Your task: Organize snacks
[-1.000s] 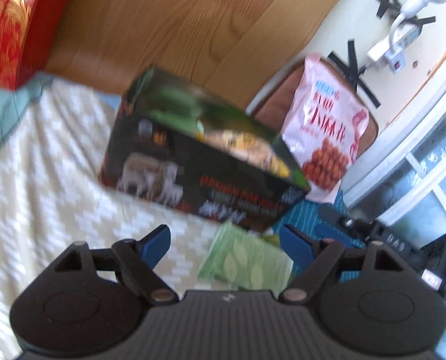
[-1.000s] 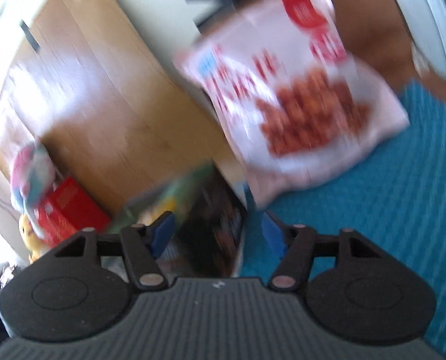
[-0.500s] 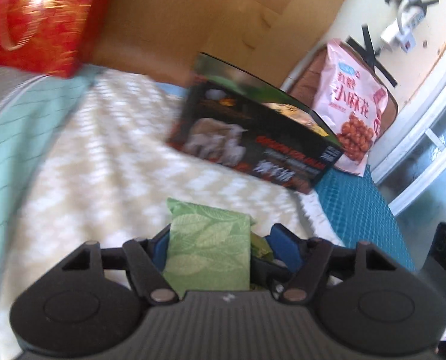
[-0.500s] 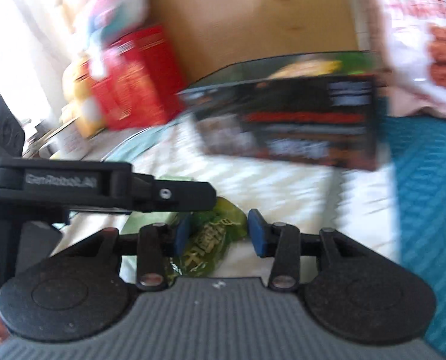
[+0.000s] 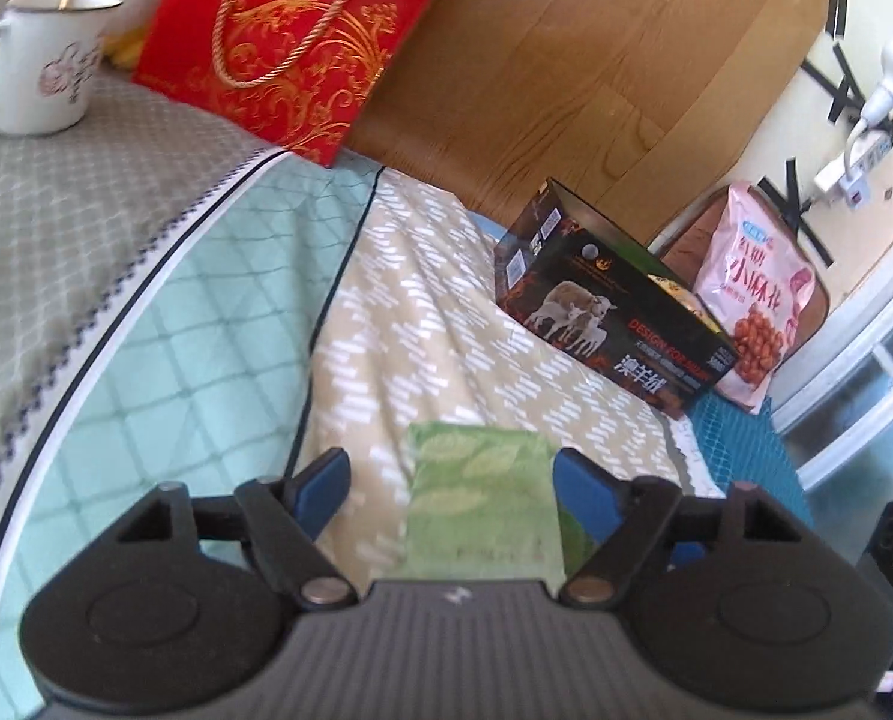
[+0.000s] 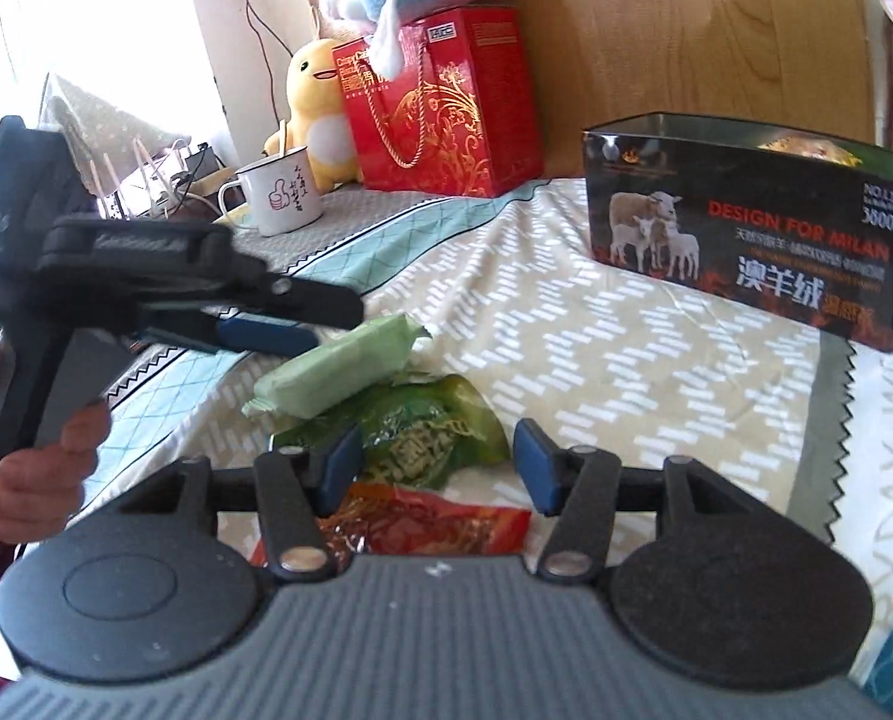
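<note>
A light green leaf-print packet [image 5: 482, 498] lies on the beige patterned cloth, between the open fingers of my left gripper [image 5: 452, 480]; it also shows in the right wrist view [image 6: 338, 366]. A dark green snack bag [image 6: 428, 432] lies between the open fingers of my right gripper [image 6: 437, 465], with a red snack bag [image 6: 434, 528] just below it. The open black box with sheep print [image 5: 614, 324] stands further back and shows again in the right wrist view [image 6: 746, 228]. A pink snack bag [image 5: 752, 300] leans behind the box.
A red gift bag [image 5: 284, 42], a white mug [image 5: 44, 60] and a yellow plush toy [image 6: 314, 102] stand at the back left. A wooden board [image 5: 566, 60] backs the surface. A teal mat [image 5: 740, 438] lies at the right. The left tool [image 6: 146, 300] is beside the packets.
Both grippers swung from the box and pink bag toward the near packets. The left fingers opened wider around the light green packet. The right gripper now straddles the dark green bag.
</note>
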Demonstrator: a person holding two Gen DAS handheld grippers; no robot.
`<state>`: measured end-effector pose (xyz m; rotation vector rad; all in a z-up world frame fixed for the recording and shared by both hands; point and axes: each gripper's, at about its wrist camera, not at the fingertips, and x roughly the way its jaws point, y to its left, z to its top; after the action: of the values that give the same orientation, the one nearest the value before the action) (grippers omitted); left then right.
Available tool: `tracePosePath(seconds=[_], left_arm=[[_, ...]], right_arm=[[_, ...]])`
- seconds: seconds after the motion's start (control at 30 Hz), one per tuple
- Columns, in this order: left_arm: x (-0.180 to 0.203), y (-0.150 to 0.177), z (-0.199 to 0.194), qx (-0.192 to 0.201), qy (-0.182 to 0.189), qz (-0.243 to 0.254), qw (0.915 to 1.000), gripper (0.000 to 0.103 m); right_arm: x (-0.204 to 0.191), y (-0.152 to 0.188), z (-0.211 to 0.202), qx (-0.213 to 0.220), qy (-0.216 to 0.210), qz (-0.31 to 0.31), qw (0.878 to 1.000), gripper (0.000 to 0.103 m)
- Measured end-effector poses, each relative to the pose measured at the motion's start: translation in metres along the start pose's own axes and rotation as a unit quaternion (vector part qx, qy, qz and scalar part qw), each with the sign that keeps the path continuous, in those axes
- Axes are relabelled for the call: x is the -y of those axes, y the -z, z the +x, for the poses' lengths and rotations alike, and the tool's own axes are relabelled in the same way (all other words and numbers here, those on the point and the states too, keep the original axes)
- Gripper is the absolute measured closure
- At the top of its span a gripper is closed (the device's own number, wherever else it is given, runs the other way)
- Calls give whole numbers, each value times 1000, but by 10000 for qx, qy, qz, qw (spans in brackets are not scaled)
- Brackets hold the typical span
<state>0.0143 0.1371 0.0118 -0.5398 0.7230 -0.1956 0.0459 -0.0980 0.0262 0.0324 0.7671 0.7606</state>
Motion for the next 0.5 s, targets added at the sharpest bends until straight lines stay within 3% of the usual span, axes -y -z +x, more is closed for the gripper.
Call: tracePosePath(seconds=[0.13,0.33,0.5], left_arm=[[-1,7,-21,81,236,-104,9996,25],[1,19,-43,89,543,-160,9984,25],[2,21,-37,42,467,-228,9986,25]], right_arm=[[-5,2,-1,25,58,-44,10000,44],[15,-1,-2,119,-84,560,9983,43],[13,-3,-3,135,-122,535,9984,44]])
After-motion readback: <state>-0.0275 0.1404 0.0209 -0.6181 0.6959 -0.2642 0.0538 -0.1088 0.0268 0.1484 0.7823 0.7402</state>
